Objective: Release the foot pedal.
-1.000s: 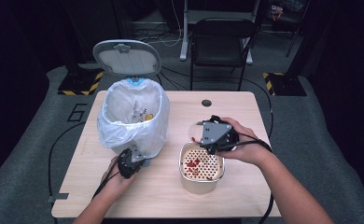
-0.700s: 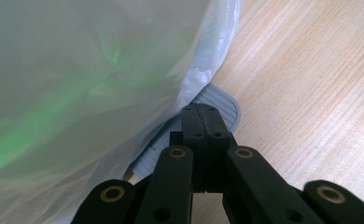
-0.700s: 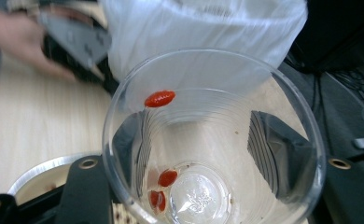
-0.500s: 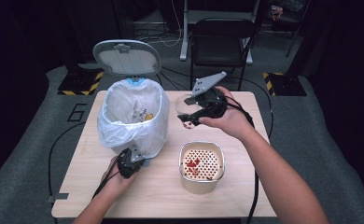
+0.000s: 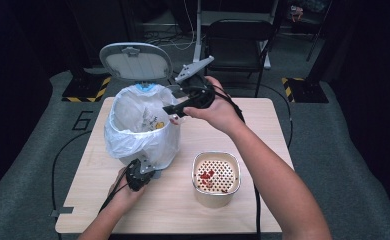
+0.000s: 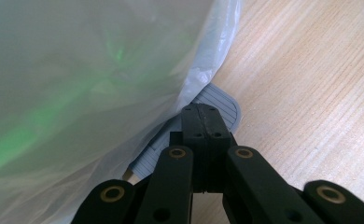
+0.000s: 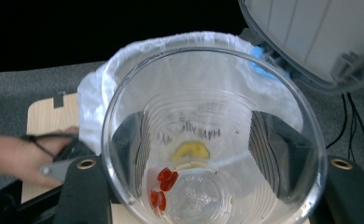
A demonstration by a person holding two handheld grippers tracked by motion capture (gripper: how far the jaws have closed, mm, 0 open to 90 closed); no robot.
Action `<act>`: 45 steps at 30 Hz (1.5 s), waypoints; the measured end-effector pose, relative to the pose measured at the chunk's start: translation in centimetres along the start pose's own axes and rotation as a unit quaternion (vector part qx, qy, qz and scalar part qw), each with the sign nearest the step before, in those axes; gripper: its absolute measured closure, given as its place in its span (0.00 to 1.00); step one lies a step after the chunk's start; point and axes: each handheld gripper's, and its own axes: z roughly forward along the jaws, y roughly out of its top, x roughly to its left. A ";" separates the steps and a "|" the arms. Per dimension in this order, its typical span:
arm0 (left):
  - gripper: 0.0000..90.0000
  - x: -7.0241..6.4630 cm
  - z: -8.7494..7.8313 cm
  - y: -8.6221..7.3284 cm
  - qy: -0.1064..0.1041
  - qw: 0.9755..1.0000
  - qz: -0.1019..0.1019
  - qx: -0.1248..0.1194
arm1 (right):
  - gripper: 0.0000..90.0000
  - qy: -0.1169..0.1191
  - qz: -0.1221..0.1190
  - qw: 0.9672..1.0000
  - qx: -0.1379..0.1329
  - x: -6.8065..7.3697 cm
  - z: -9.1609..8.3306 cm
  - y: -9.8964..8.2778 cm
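Note:
A pedal bin lined with a white bag (image 5: 133,125) stands at the table's back left, its grey lid (image 5: 135,61) tipped up. My left gripper (image 5: 142,172) is shut, its tips (image 6: 203,122) resting on the bin's ribbed grey pedal (image 6: 224,105). My right gripper (image 5: 180,107) hangs at the bin's right rim, shut on a clear plastic cup (image 7: 213,140) that is tilted toward the bag's mouth (image 7: 96,88). A few red bits (image 7: 164,186) lie near the cup's bottom. Some rubbish, partly yellow, lies inside the bag.
A beige container with a perforated insert (image 5: 215,175) and red scraps in it stands front centre on the wooden table (image 5: 263,125). A black chair (image 5: 238,40) stands behind the table. Cables trail off both grippers across the table and onto the floor.
My right hand has risen from above the beige container and swung back and left to the bin's rim, with the cup in its jaws. The left gripper has stayed at the pedal.

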 end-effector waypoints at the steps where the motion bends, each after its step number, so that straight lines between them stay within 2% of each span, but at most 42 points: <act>1: 1.00 0.1 -0.1 0.1 -0.002 1.000 0.006 0.003 | 0.42 0.000 0.000 1.000 0.001 0.1 0.4 0.4; 4: 1.00 0.0 -0.1 0.0 0.001 1.000 0.003 0.003 | 0.41 0.006 0.005 1.000 -0.002 0.2 1.9 1.4; 5: 1.00 0.1 -0.1 0.1 -0.003 1.000 0.013 0.004 | 0.41 0.006 0.010 1.000 -0.003 0.2 2.2 1.5; 7: 1.00 0.2 -0.1 0.1 -0.005 1.000 0.019 0.007 | 0.40 0.003 0.019 1.000 -0.007 0.2 3.7 2.2; 12: 1.00 0.0 0.0 0.0 0.002 1.000 0.002 0.001 | 0.39 -0.008 0.025 1.000 -0.004 0.4 5.3 2.8; 14: 1.00 0.2 -0.1 0.1 -0.004 1.000 0.017 0.004 | 0.39 -0.009 0.030 1.000 -0.002 0.5 6.4 3.0; 15: 1.00 0.2 -0.1 0.1 -0.005 1.000 0.016 0.004 | 0.38 -0.011 0.033 0.999 -0.001 0.6 6.9 3.0; 16: 1.00 0.1 0.0 0.1 -0.001 1.000 0.006 0.001 | 0.36 -0.012 0.036 0.999 -0.002 0.8 7.4 3.1; 18: 1.00 0.0 -0.1 0.1 0.001 1.000 0.001 0.003 | 0.27 -0.029 0.041 0.999 -0.014 1.2 8.3 3.2; 19: 1.00 0.0 -0.1 0.1 0.000 1.000 0.002 0.003 | 0.17 -0.033 0.050 0.998 -0.023 1.4 8.7 3.1; 21: 1.00 0.1 0.0 0.0 0.001 1.000 0.002 -0.001 | 0.07 -0.028 0.078 0.996 -0.028 1.7 9.4 3.1; 22: 1.00 0.0 0.0 0.0 0.002 1.000 0.002 -0.001 | 0.00 -0.034 0.082 0.996 -0.027 1.8 9.7 3.0; 24: 1.00 0.2 -0.1 0.1 0.000 1.000 0.009 0.004 | 0.00 -0.049 0.074 0.996 -0.026 2.1 9.7 2.7; 27: 1.00 0.4 -0.1 0.1 -0.012 1.000 0.016 0.007 | 0.00 -0.040 0.084 0.995 -0.033 2.3 8.9 1.9; 28: 1.00 0.2 0.0 0.1 -0.002 1.000 0.000 -0.001 | 0.00 -0.038 0.083 0.995 -0.030 2.3 8.4 1.5; 29: 1.00 0.2 0.1 0.0 -0.004 1.000 -0.006 -0.004 | 0.00 -0.038 0.080 0.996 -0.031 2.4 7.5 0.9; 31: 1.00 0.4 0.1 0.0 -0.010 1.000 -0.003 -0.005 | 0.02 -0.044 0.074 0.996 -0.031 2.5 6.1 -0.2; 32: 1.00 0.3 0.0 0.0 -0.009 1.000 -0.012 -0.003 | 0.04 -0.046 0.077 0.995 -0.036 2.4 5.0 -1.1; 33: 0.99 0.2 -0.2 0.0 -0.005 1.000 -0.012 -0.002 | 0.06 -0.044 0.080 0.995 -0.034 2.3 4.2 -1.9; 34: 0.93 0.3 -0.4 -0.1 -0.010 1.000 -0.004 0.000 | 0.06 -0.052 0.083 0.995 -0.031 2.1 3.3 -2.6; 35: 0.86 0.3 -0.7 -0.1 -0.024 1.000 -0.009 -0.008 | 0.07 -0.060 0.085 0.994 -0.031 2.0 2.4 -3.5; 36: 0.83 0.1 -1.3 0.0 -0.035 0.999 -0.016 -0.018 | 0.07 -0.062 0.084 0.994 -0.026 1.8 1.6 -4.3; 37: 0.80 0.0 -1.8 0.2 -0.043 0.999 -0.006 -0.017 | 0.08 -0.069 0.081 0.994 -0.023 1.6 0.7 -5.2; 38: 0.77 -0.2 -2.0 0.3 -0.045 0.999 -0.011 -0.022 | 0.08 -0.082 0.078 0.993 -0.023 1.3 0.0 -6.1; 39: 0.74 -0.3 -2.3 0.5 -0.054 0.998 -0.005 -0.026 | 0.08 -0.089 0.079 0.993 -0.020 1.1 -0.5 -6.7; 40: 0.71 -0.2 -2.5 0.7 -0.059 0.998 0.017 -0.021 | 0.10 -0.094 0.095 0.991 -0.017 0.8 -1.3 -7.8; 42: 0.68 -0.5 -2.7 0.8 -0.064 0.998 0.016 -0.019 | 0.15 -0.107 0.103 0.989 -0.012 0.3 -2.2 -9.5; 43: 0.67 -0.9 -2.8 1.0 -0.079 0.997 0.009 -0.020 | 0.15 -0.109 0.106 0.988 -0.009 0.2 -2.6 -10.4; 45: 0.64 -1.1 -2.9 0.9 -0.093 0.996 0.011 -0.013 | 0.16 -0.113 0.115 0.987 -0.008 0.1 -3.2 -11.7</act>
